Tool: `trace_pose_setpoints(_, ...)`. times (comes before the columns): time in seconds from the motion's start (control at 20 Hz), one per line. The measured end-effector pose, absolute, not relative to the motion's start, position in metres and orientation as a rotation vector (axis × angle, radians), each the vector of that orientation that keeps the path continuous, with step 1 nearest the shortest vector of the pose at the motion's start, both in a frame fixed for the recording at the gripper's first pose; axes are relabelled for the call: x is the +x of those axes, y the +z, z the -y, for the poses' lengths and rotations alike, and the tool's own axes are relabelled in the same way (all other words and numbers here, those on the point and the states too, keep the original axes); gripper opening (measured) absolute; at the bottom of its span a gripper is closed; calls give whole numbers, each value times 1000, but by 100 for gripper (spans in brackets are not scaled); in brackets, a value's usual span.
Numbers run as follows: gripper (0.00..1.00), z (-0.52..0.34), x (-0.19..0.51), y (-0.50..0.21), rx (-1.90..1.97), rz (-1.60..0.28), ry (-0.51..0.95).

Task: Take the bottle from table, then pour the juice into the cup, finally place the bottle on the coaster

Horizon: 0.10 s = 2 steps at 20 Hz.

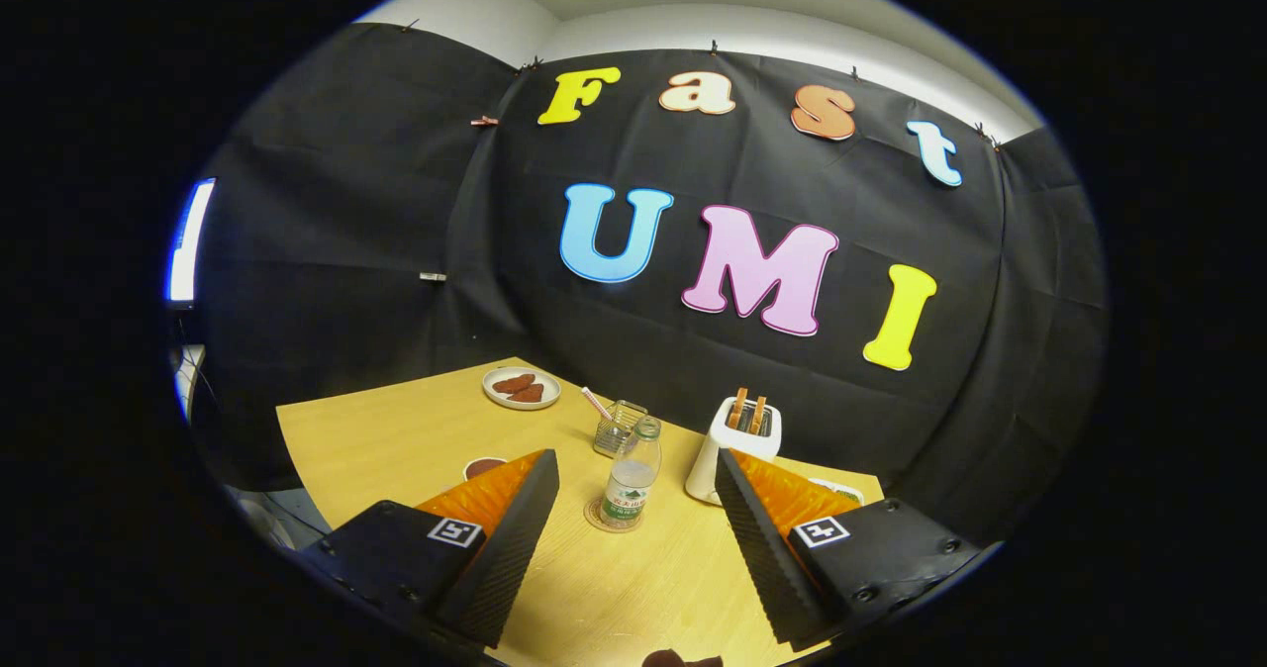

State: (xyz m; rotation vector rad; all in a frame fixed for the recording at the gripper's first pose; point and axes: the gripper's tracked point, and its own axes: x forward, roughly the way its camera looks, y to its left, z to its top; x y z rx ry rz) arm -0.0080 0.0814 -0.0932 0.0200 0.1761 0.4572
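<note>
Wooden table (pixel 396 439), plastic water bottle (pixel 632 475) standing on its coaster (pixel 599 521).
Gripper (pixel 633 509) fingers spread wide, holding nothing; the bottle looks light and slippery (grip mid-body, gently).

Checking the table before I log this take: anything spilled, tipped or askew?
Nothing stands out. The bottle stands upright on the coaster, ahead of the open gripper; no spill shows on the table.

The bottle (pixel 631 476) label's print is too small to read.
</note>
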Motion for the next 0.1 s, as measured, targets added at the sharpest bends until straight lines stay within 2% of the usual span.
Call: trace_pose_setpoints(0.1,98,-76,-8,-93,17,-176,447)
